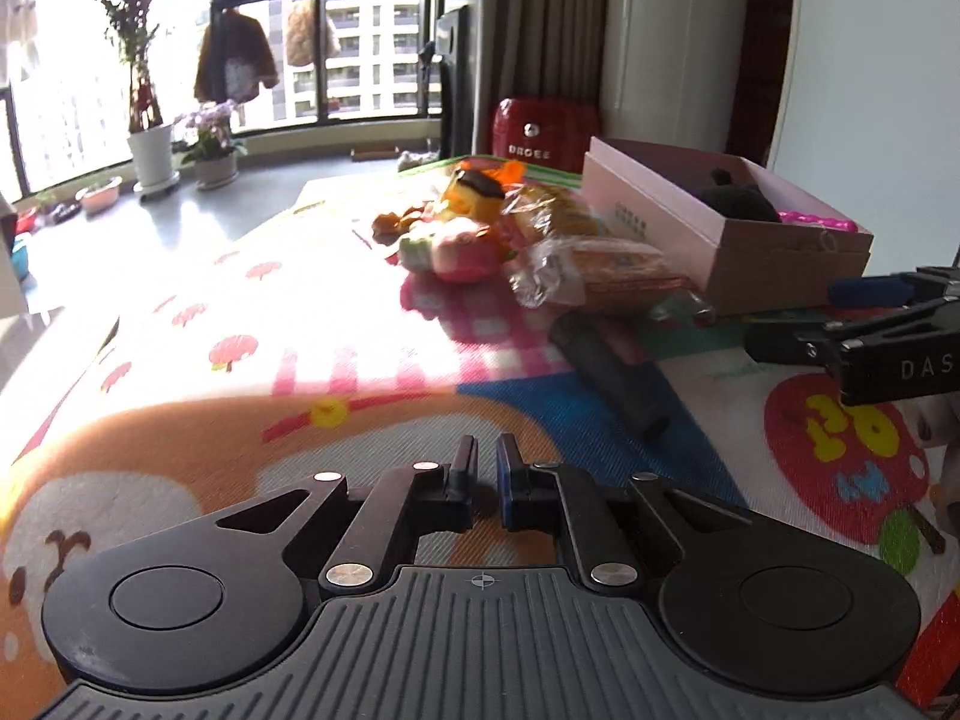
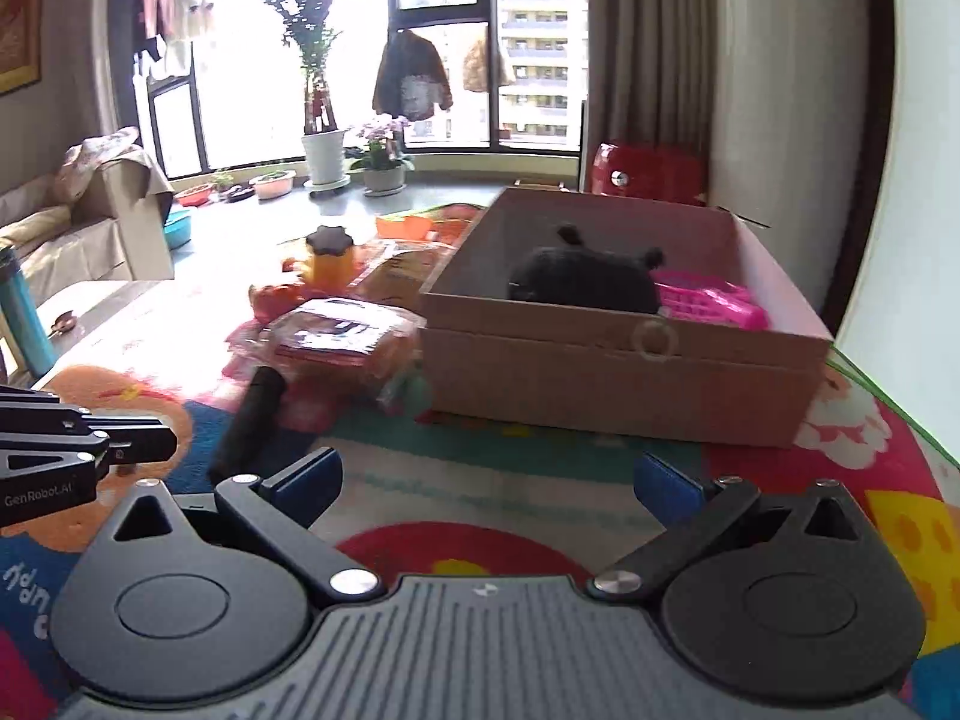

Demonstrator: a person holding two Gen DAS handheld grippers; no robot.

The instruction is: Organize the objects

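The dark cylinder (image 1: pixel 612 372) lies on the patterned play mat (image 1: pixel 252 420), just in front of the wrapped snack packets (image 1: pixel 594 276) and short of the pink box (image 2: pixel 600 378); its long axis runs slantwise, from the near end by the grippers up toward the packets; in the left wrist view it sits ahead and to the right of the left gripper (image 1: pixel 486 468), whose jaws are pressed almost together with nothing between them; in the right wrist view the same cylinder lies ahead and to the left of the right gripper (image 2: pixel 486 480), whose jaws stand spread wide and empty; so it lies between the two tools, and the right one, already spread, looks the better placed, though it would have to swing left and close across the short width; the box already holds a black plush toy (image 2: pixel 585 282) and a pink plastic piece (image 2: pixel 708 300).
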